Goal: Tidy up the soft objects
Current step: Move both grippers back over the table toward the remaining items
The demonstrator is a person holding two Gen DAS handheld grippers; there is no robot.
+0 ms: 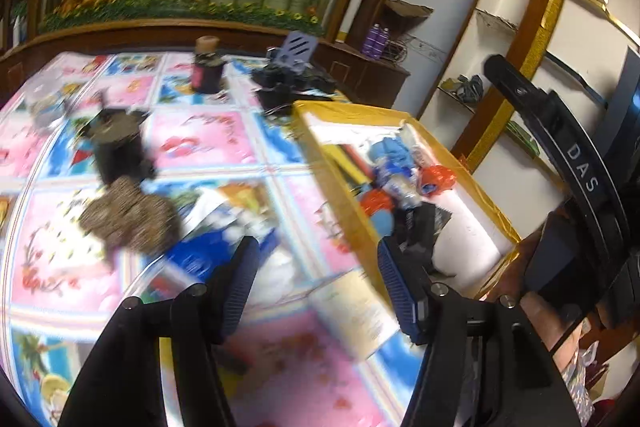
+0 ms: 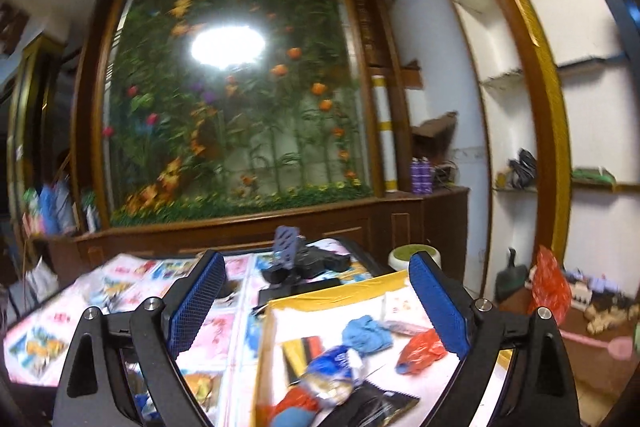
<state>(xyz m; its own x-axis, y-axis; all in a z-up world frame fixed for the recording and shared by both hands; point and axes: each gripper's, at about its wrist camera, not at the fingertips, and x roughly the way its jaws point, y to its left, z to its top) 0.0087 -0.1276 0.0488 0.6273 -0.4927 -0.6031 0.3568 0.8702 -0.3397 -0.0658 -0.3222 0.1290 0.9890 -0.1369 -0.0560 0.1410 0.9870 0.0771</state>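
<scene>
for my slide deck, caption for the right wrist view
Right gripper open and empty above the yellow-rimmed box of soft items.

Left claw part-open and angled downward, right claw wide, level, both empty.

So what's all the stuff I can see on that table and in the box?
box: one, yellow-edged, white inside, table's right side
blue cloth: one, inside box
red plastic bag: one, inside box
black packet: one, near end of box
speckled brown cloth: one, on table, left of box
dark containers: two, on table, one nearer, one far
blue-and-white packet: one, beside left fingers
table cover: one, pink and blue squares
left gripper: black, blue fingers, empty
right gripper: open, empty, over box
</scene>
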